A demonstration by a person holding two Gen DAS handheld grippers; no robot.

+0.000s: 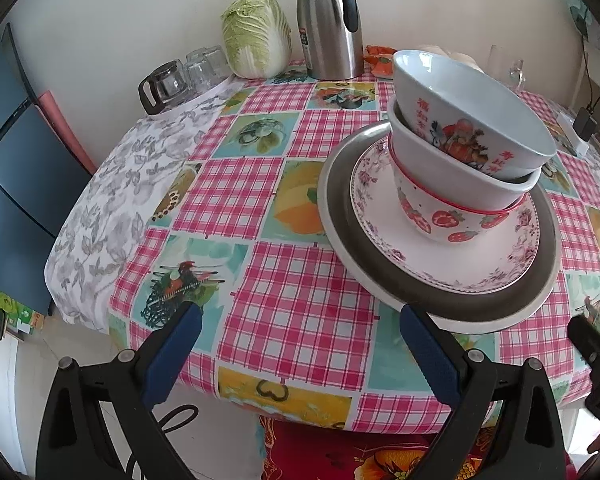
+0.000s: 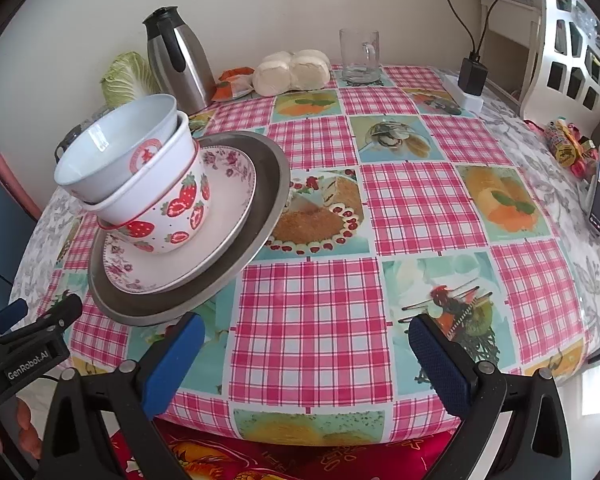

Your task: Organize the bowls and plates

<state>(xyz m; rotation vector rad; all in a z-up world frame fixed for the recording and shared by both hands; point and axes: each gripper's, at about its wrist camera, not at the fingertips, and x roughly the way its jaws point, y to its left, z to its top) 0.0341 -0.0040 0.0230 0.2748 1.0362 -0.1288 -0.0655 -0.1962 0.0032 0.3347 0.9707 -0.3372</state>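
A single stack of tableware stands on the worktop [image 2: 312, 312]: a wide grey metal plate [image 1: 342, 216] at the bottom, a floral-rimmed white plate [image 1: 384, 232] lying inside it, then a strawberry-patterned bowl [image 1: 440, 220], a plain white bowl [image 1: 428, 152] nested in that, and on top a pale blue-white bowl with red characters and a painted figure [image 1: 460, 120]. All the bowls sit mouth-up, though the upper two lean noticeably, with the top bowl's opening tipped toward the right gripper's side. The stack sits toward the near edge of the worktop, ahead and to the right of the left gripper [image 1: 300, 322] and ahead and to the left of the right gripper [image 2: 306, 330]. Both pairs of blue-padded jaws are spread wide with nothing between them. The worktop is covered in a pink gingham cloth with food pictures; at the back by the cream wall stand a steel thermos jug [image 1: 328, 20], a napa cabbage [image 1: 256, 36], upturned glasses [image 1: 192, 74], steamed buns [image 2: 292, 70], a glass mug [image 2: 358, 54] and a charger on a power strip [image 2: 470, 80].
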